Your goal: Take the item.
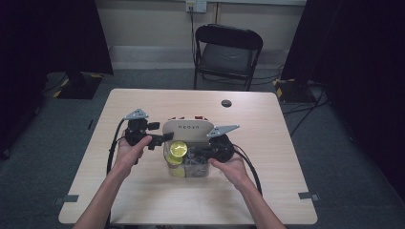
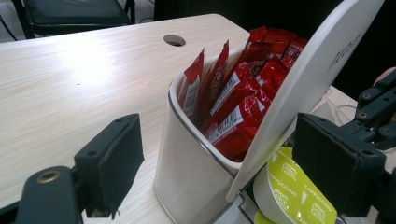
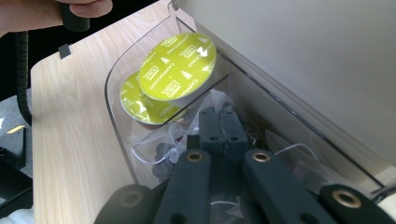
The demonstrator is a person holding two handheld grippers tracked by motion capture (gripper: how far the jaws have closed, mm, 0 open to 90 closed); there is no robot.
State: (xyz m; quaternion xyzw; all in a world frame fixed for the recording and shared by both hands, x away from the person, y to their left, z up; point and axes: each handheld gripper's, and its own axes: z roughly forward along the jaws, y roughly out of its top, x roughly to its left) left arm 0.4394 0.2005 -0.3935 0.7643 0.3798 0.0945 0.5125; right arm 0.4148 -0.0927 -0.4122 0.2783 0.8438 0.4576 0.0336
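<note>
Capsule (image 1: 178, 149) sits in a clear bin (image 1: 188, 171) mid-table between left gripper (image 1: 162, 139) and right gripper (image 1: 203, 153). Left gripper view: jaws spread; red sachets (image 2: 238, 95) stand upright. Right gripper view: two green capsules (image 3: 180, 67), foil faces tilted upward; jaws pressed together on clear wrapping (image 3: 212, 105).

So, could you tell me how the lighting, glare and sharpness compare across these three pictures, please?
High view: bright table, room edges nearly black, soft detail. Left gripper view: a white glare patch on the tabletop; the red sachets are sharp, the left gripper's near pads blur slightly. Right gripper view: the yellow capsule lids are crisp, the white divider looks washed out, and the right gripper sits dim.
</note>
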